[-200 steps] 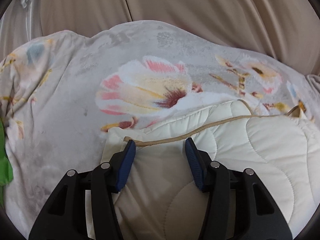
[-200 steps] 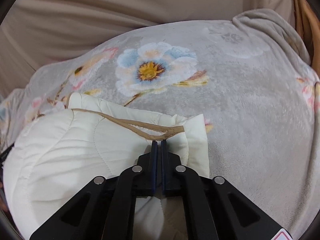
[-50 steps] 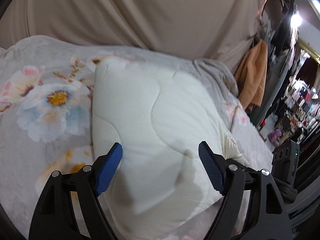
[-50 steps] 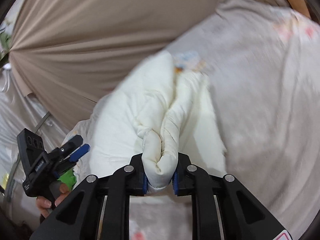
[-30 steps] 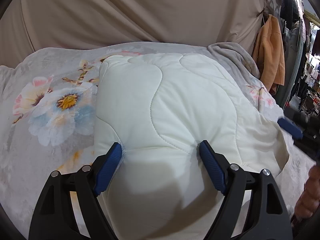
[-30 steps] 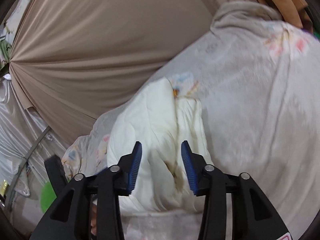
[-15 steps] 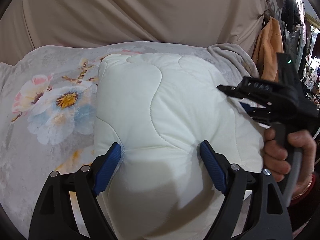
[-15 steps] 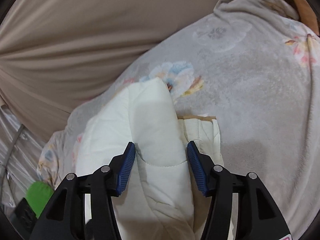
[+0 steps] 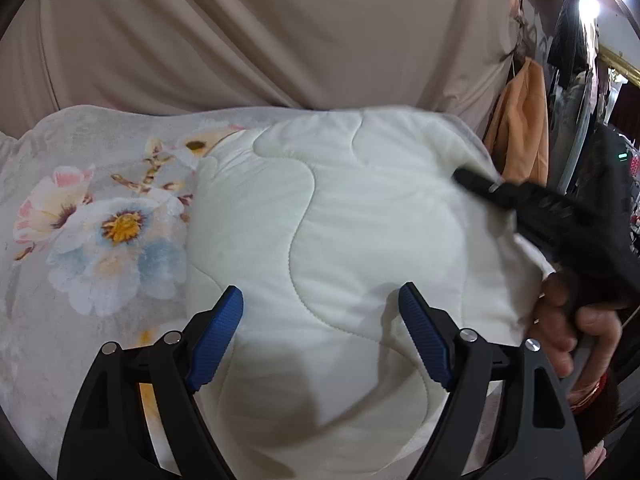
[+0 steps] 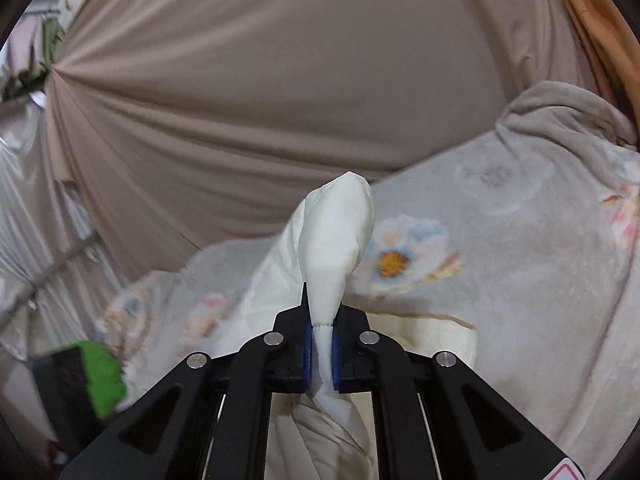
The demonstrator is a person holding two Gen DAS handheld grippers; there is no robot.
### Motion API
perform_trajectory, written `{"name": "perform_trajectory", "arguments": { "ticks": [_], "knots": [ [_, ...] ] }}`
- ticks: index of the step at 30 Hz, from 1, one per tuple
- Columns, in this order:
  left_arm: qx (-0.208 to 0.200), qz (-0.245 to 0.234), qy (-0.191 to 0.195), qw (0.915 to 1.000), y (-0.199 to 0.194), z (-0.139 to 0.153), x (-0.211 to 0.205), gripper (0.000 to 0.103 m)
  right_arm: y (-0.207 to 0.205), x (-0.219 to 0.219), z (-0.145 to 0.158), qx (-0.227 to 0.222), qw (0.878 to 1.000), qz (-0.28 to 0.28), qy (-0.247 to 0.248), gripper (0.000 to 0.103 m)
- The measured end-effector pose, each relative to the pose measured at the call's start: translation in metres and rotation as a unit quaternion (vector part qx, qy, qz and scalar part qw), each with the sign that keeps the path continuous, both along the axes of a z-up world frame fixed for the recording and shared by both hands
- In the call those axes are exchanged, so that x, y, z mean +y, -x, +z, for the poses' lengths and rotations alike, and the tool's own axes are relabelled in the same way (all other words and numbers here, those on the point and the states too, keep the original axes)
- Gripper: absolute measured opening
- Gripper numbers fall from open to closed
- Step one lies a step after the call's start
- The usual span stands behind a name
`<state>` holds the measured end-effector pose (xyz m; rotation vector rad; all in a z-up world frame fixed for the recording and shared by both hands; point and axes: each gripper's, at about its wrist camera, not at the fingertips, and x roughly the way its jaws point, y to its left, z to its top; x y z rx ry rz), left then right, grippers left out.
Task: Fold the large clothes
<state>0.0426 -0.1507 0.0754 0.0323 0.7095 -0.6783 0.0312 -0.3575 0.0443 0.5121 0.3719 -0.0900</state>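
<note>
Quilt (image 10: 334, 240) in right hand-held gripper (image 10: 320, 346)

The quilt (image 9: 360, 248) covers the middle of the floral blanket (image 9: 100, 208). Bare blanket lies open to its left. The right gripper (image 9: 472, 180) and hand (image 9: 568, 320) block the quilt's right edge. A curtain (image 9: 280, 32) closes the far side, apparently close behind.

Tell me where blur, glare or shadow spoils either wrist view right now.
Left wrist view: right gripper smeared by motion, ceiling lamp flares, left gripper shadows the cream quilted garment. Right wrist view: floral blanket and green item soft; pinched fold sharp.
</note>
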Motion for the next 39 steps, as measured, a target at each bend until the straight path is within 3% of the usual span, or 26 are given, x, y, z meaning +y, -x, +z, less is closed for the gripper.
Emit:
{"name": "perform_trajectory", "arguments": {
  "ticks": [3, 6, 12, 18, 19, 27, 33, 36, 38, 39],
  "knots": [
    [-0.006, 0.001, -0.019, 0.9998, -0.003, -0.015, -0.010, 0.081, -0.023, -0.028, -0.059, 0.089, 0.994, -0.029, -0.062, 0.006],
    [-0.030, -0.001, -0.044, 0.9986, 0.003, -0.019, -0.019, 0.081, -0.026, -0.042, -0.093, 0.113, 0.988, -0.041, -0.094, 0.006],
    [-0.029, 0.006, -0.058, 0.9979, 0.002, -0.028, -0.021, 0.084, -0.031, -0.029, -0.091, 0.135, 0.989, -0.057, -0.035, 0.008],
    [-0.030, 0.016, -0.067, 0.9972, 0.002, -0.030, -0.022, 0.085, -0.011, -0.038, -0.070, 0.124, 0.986, -0.076, -0.080, 0.018],
    [-0.029, 0.017, -0.066, 0.9973, 0.001, -0.030, -0.021, 0.085, -0.005, -0.037, -0.063, 0.118, 0.987, -0.078, -0.076, 0.023],
    [-0.024, 0.018, -0.064, 0.9975, 0.002, -0.028, -0.019, 0.085, 0.033, 0.011, -0.010, 0.119, 0.990, -0.051, 0.050, 0.020],
    [0.007, -0.028, -0.011, 0.9995, 0.026, -0.009, 0.021, 0.085, 0.050, 0.028, -0.033, 0.169, 0.980, -0.037, 0.096, 0.018],
    [0.027, -0.066, -0.016, 0.9973, 0.052, -0.013, 0.043, 0.087, 0.069, 0.016, -0.046, 0.152, 0.986, -0.030, 0.053, 0.034],
    [0.039, -0.075, -0.038, 0.9956, 0.066, -0.026, 0.054, 0.087, 0.079, 0.010, -0.049, 0.137, 0.990, -0.032, 0.023, 0.050],
    [0.044, -0.071, -0.050, 0.9952, 0.070, -0.033, 0.057, 0.087, 0.083, 0.007, -0.051, 0.131, 0.991, -0.028, 0.009, 0.052]
  ]
}}
